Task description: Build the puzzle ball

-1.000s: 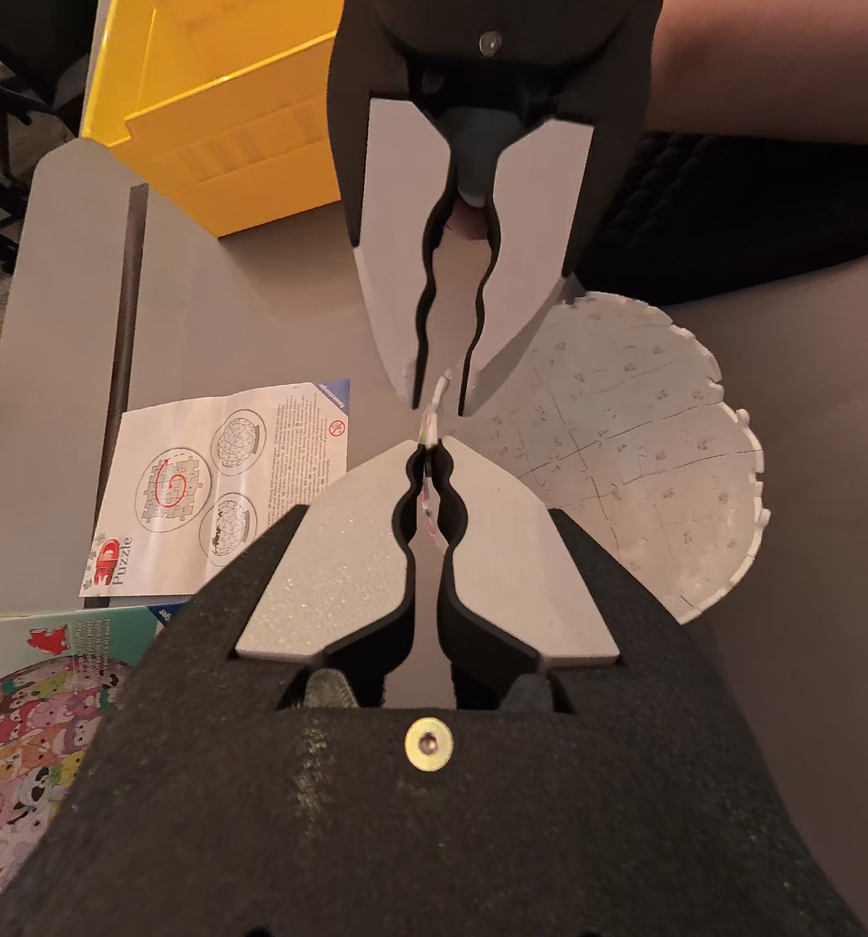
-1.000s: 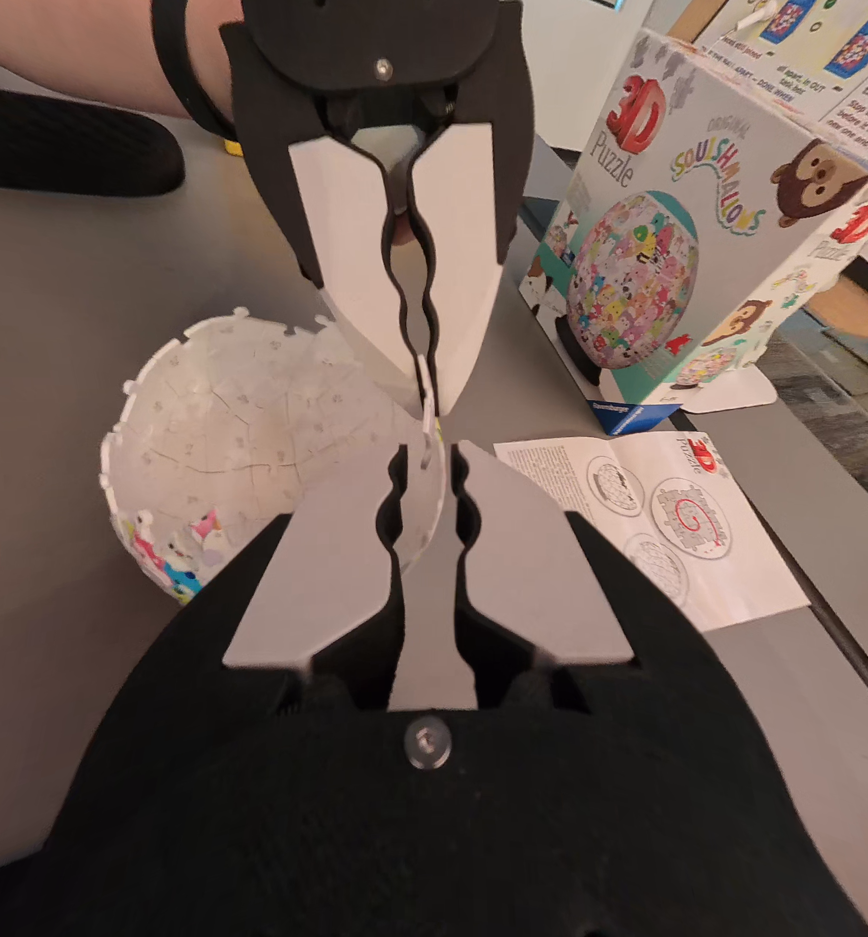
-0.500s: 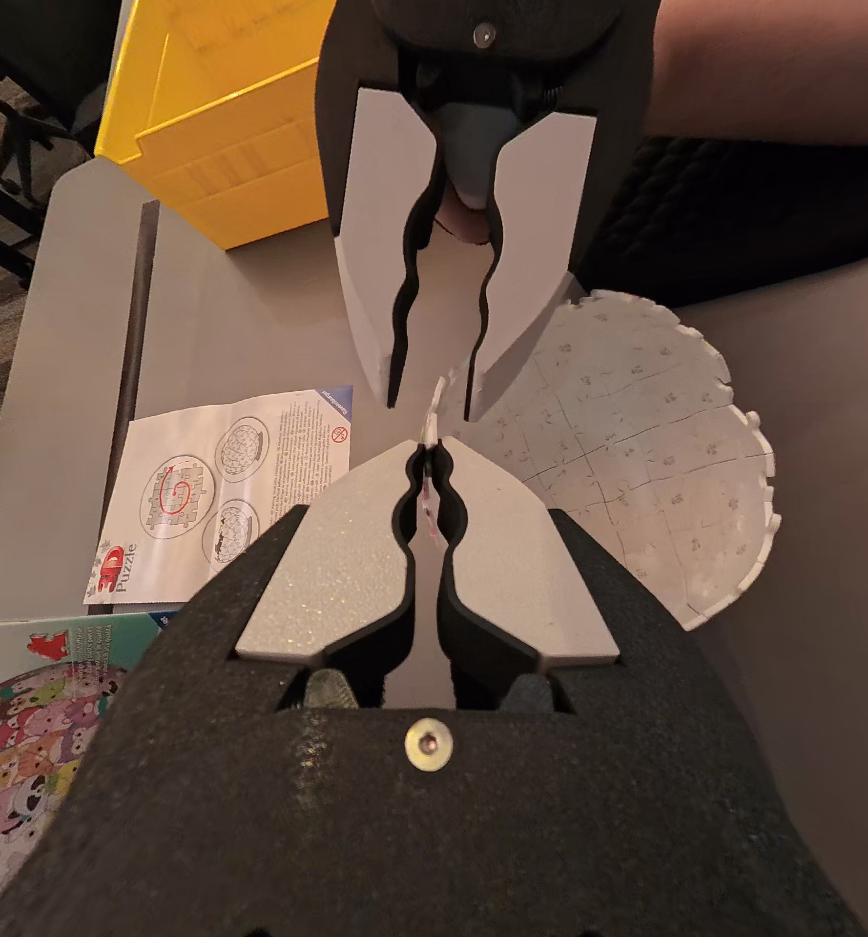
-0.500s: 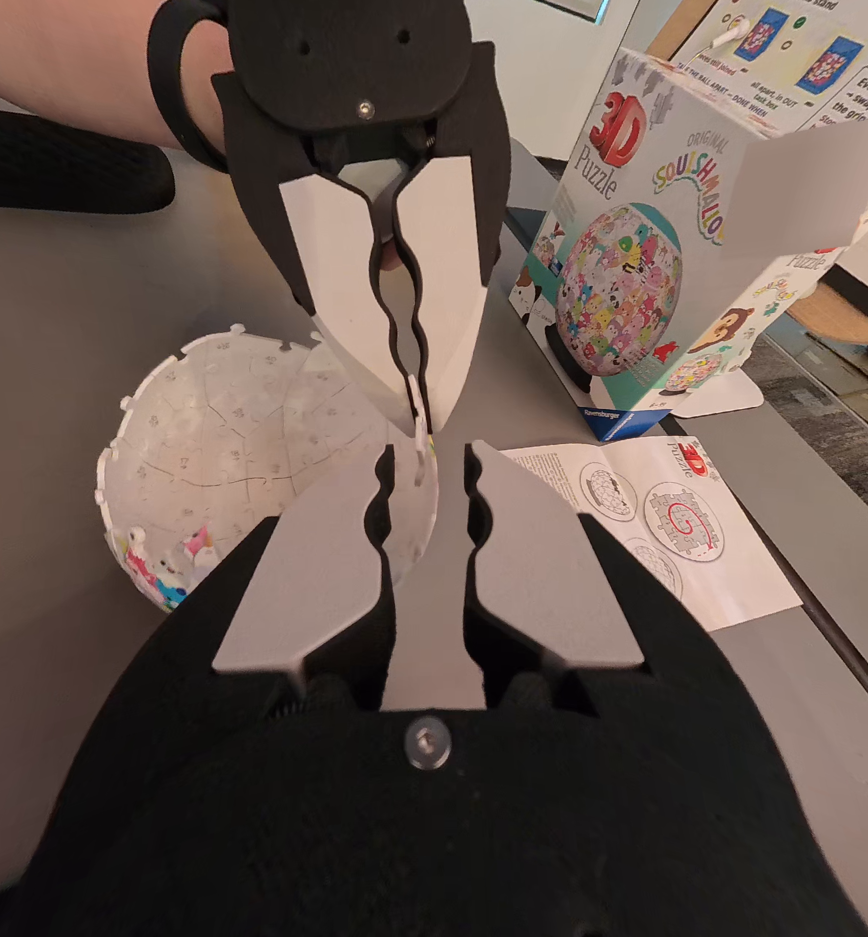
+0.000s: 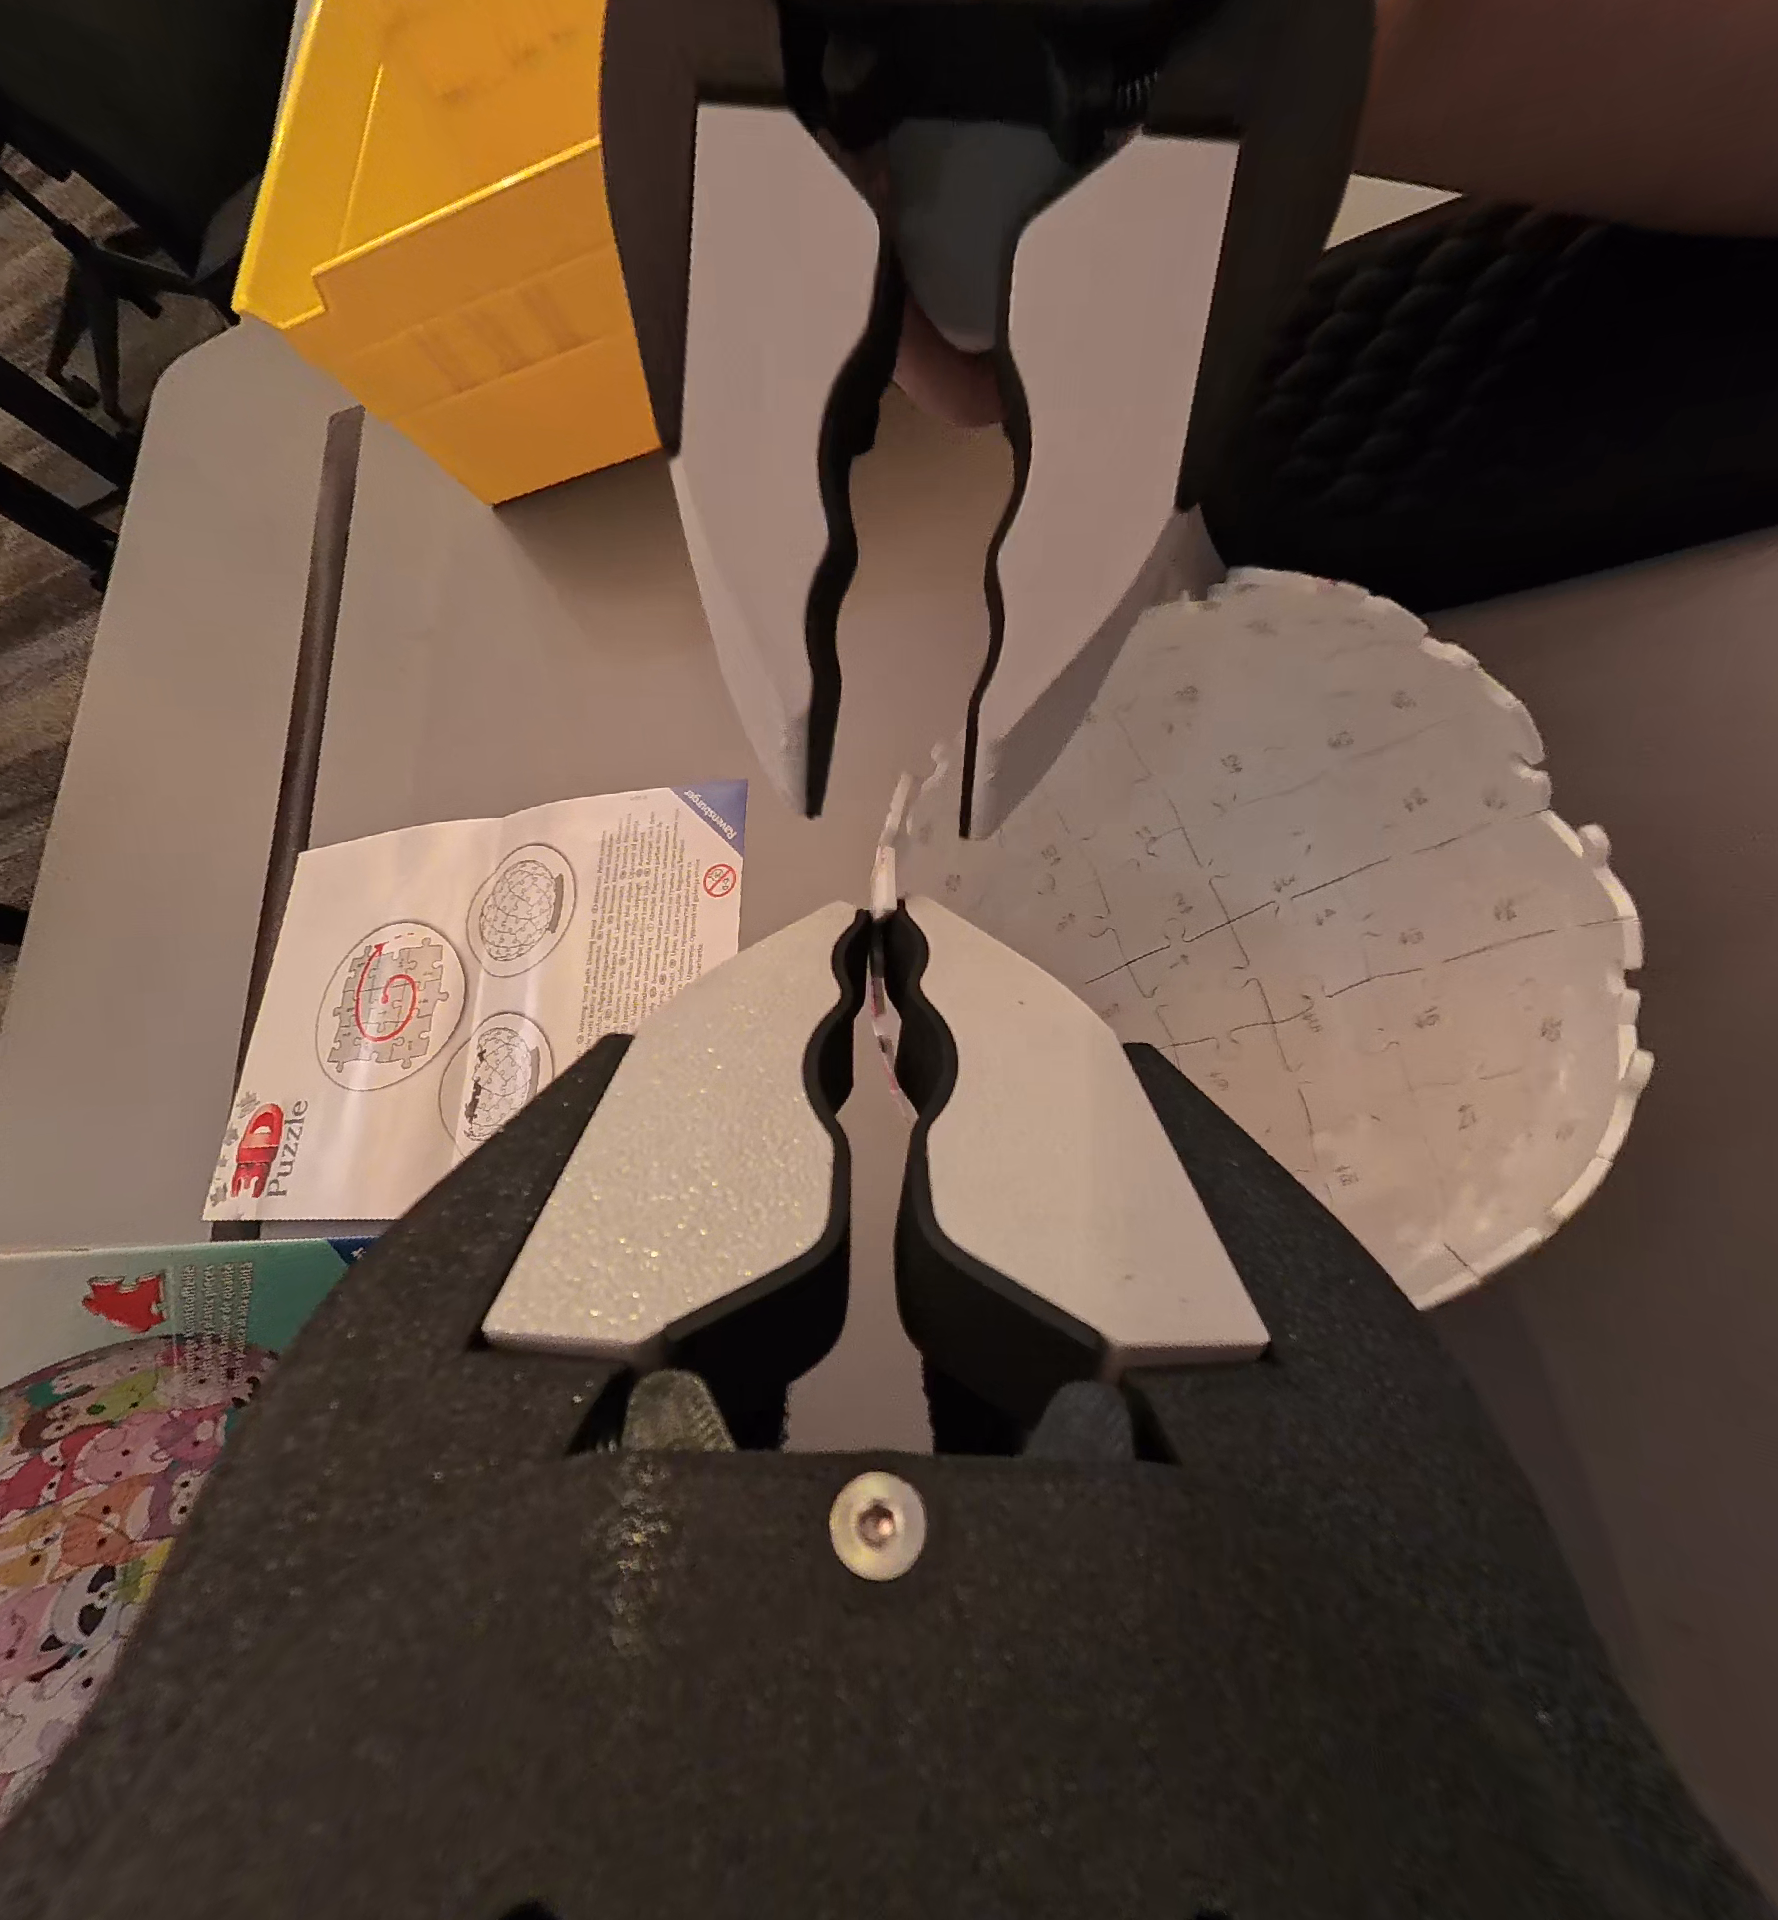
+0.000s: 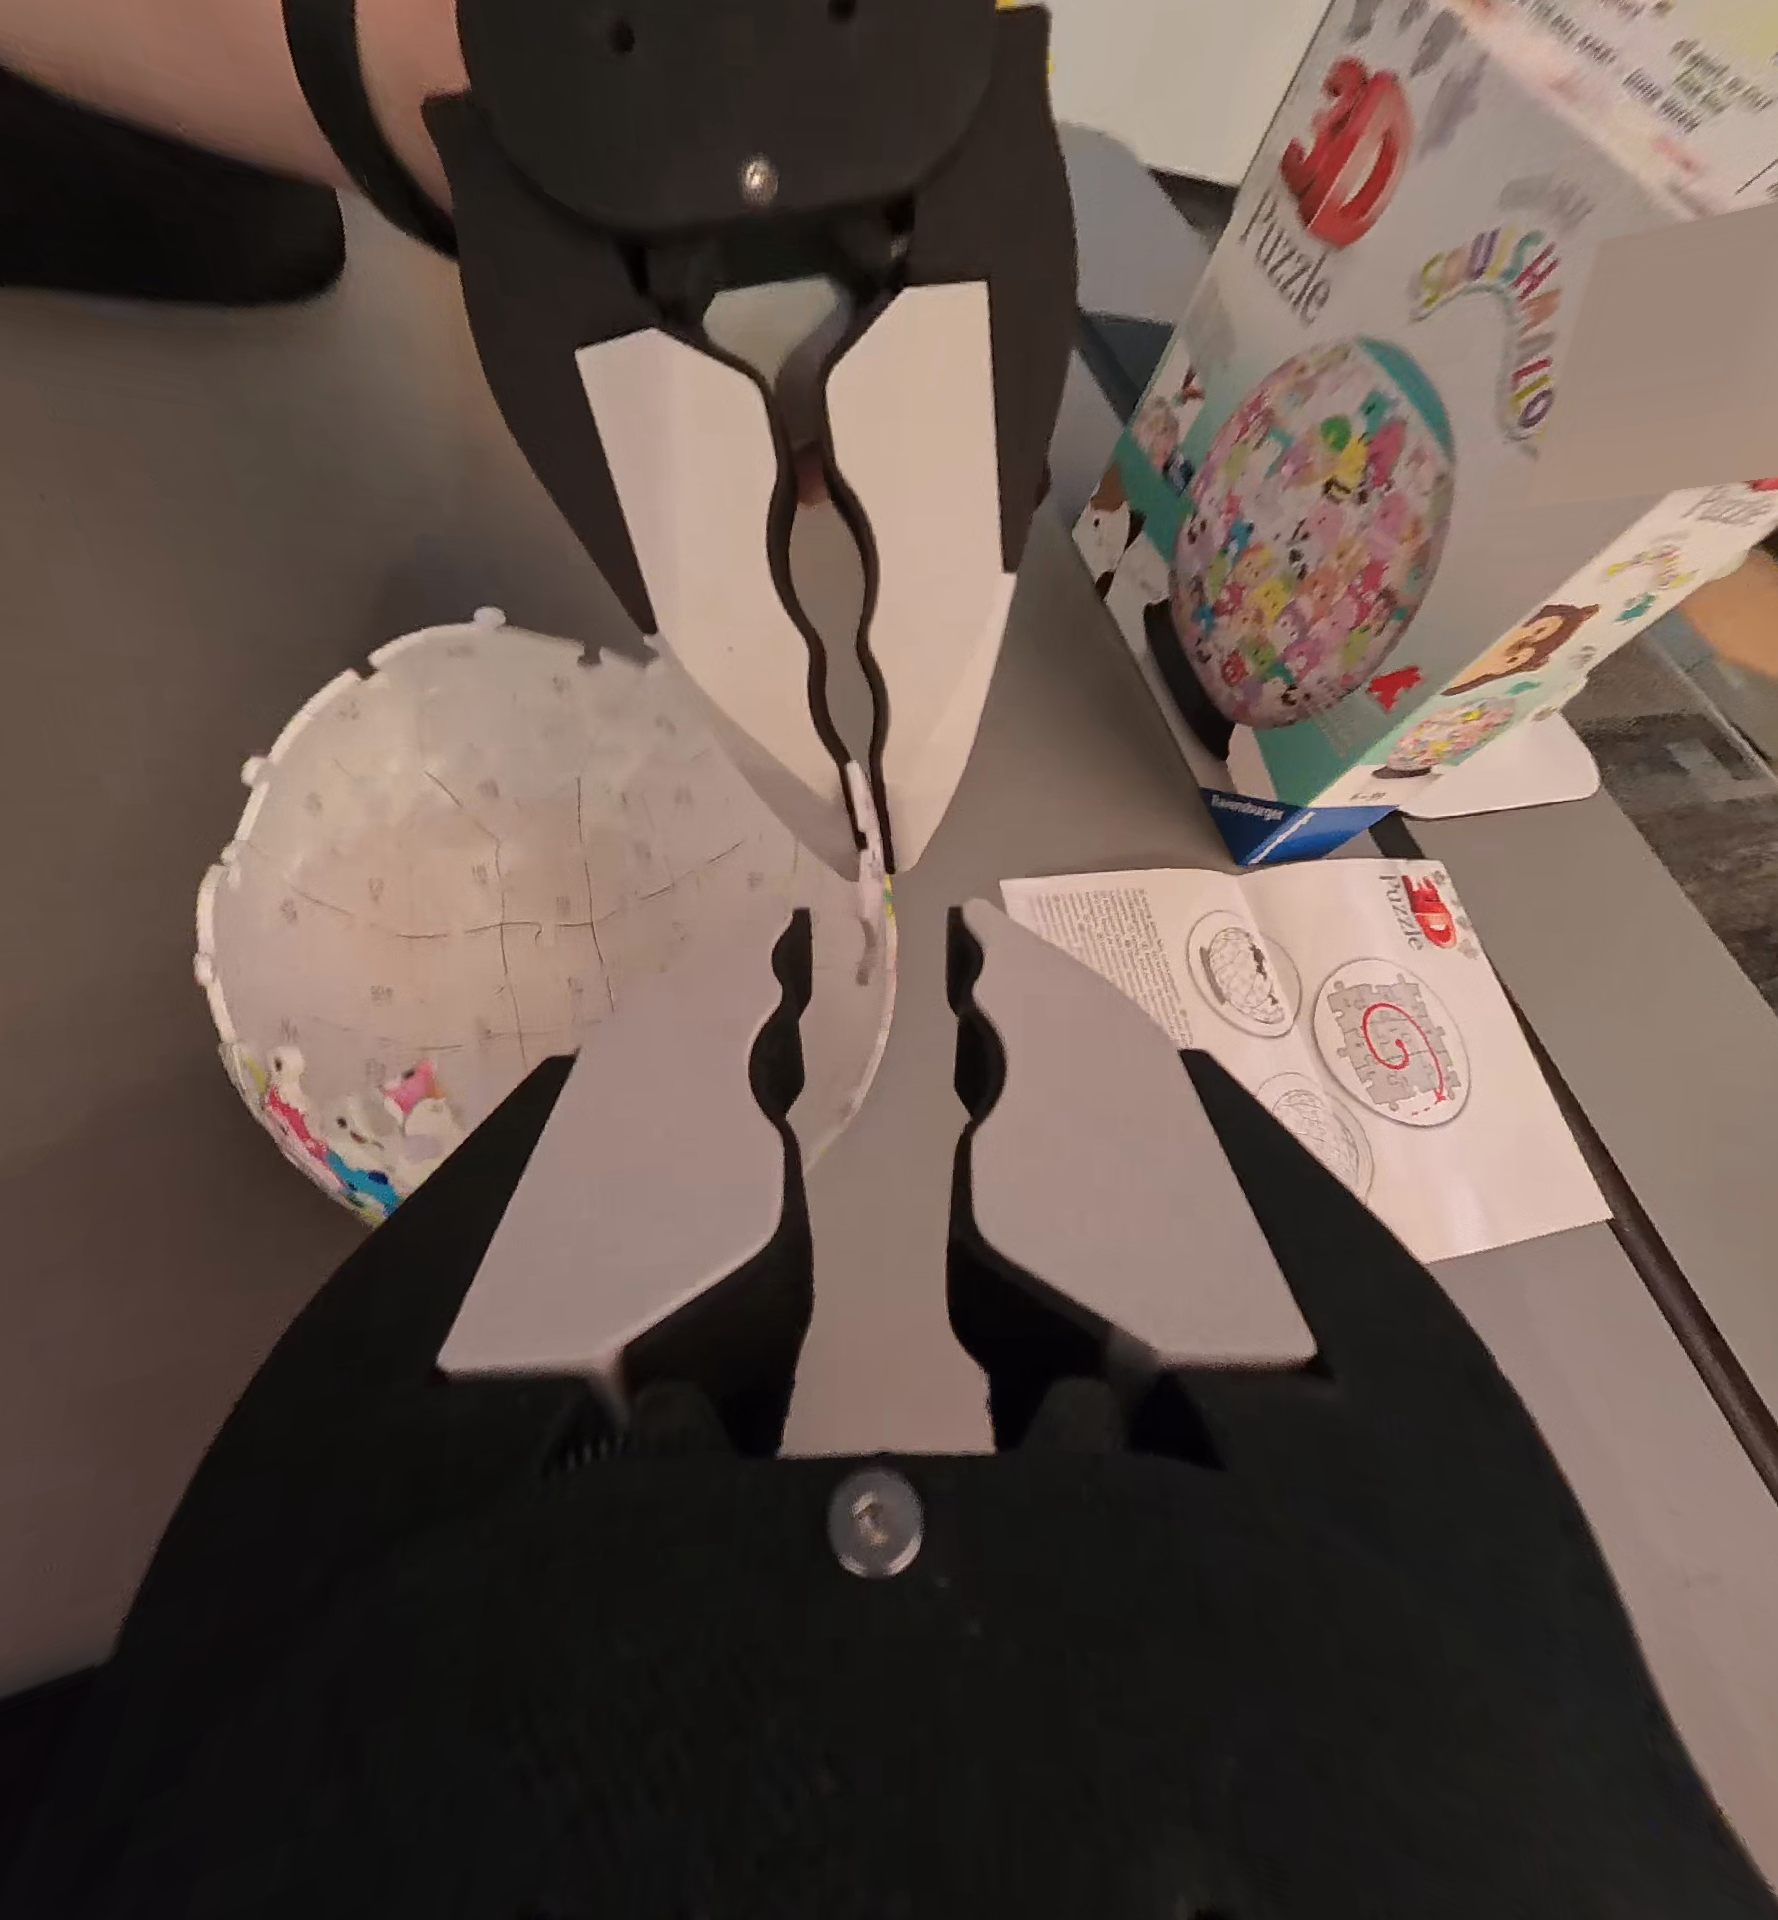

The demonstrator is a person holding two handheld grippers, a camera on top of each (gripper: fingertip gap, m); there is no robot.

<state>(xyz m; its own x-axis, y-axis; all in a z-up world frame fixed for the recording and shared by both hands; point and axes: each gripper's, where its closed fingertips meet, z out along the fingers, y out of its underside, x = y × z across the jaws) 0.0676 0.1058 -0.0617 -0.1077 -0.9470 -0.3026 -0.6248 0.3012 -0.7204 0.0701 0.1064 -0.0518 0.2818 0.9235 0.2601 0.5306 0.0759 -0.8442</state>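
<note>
— What has my left claw got?

— My left claw is pinched nearly shut on a puzzle piece, held edge-on between the tips; the piece pokes out past them, white on its edge with a trace of pink deeper between the jaws. My fingers are pale grey, set in a black body.

— And the right?

— My right claw stands apart, a clear gap between its tips, gripping nothing; it points at the left one tip to tip (each view shows the other claw coming down from the top). The piece lies just ahead of that gap, clamped in the left claw, and I cannot tell whether my right tips touch it.

— Where is the ball?

— The half-built puzzle ball rests on the grey table, a white bowl lying open; it sits just right of my left claw, and in the right wrist view the puzzle ball lies left of and partly behind my right fingers; its inside is white with faint marks and seams, its rim toothed, its outside pink and blue.

— Going left to right on the table?

— Puzzle box, instruction sheet, yellow bin behind, then the claws, then the ball.
</note>
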